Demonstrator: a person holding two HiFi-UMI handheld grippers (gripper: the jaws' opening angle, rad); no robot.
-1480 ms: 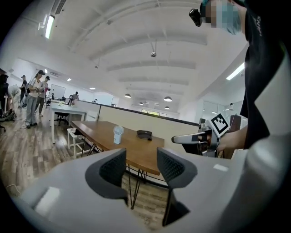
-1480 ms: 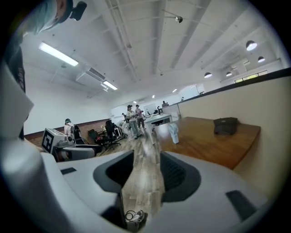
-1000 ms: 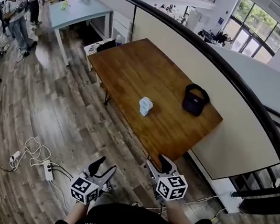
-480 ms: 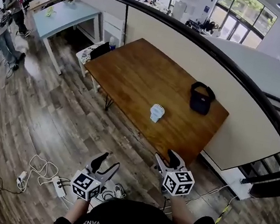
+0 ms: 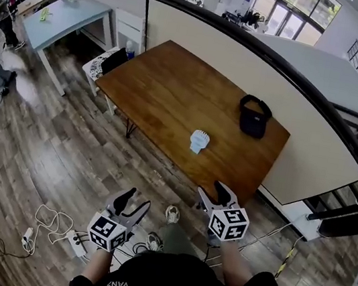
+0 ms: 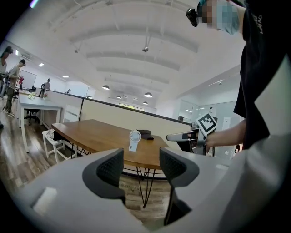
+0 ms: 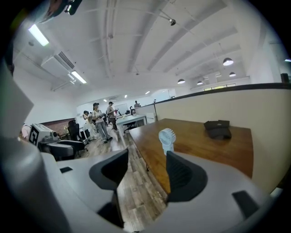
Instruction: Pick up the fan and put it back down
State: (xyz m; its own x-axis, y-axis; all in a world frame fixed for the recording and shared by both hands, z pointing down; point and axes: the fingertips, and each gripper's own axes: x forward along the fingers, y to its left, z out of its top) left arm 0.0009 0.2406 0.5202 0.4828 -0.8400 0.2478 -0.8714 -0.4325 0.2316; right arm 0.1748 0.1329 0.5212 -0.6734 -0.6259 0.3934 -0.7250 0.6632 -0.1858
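Observation:
A small white fan (image 5: 200, 140) stands upright on the wooden table (image 5: 167, 89), near its front edge; it also shows as the fan (image 6: 134, 139) and the fan (image 7: 167, 138) in the two gripper views. My left gripper (image 5: 133, 207) is open over the floor, short of the table and apart from the fan. My right gripper (image 5: 214, 194) hangs open just off the table's near corner, nothing between its jaws. Seen from the left gripper view, the right gripper (image 6: 179, 136) points toward the table.
A dark cap (image 5: 254, 116) lies on the table's far right. A chair (image 5: 107, 62) stands at the table's left end, a pale blue table (image 5: 64, 14) beyond it. Cables and a power strip (image 5: 74, 242) lie on the wooden floor. People stand at far left.
The table and fan have drawn nearer in the head view. Both grippers have advanced toward the table; the right one now reaches its near corner.

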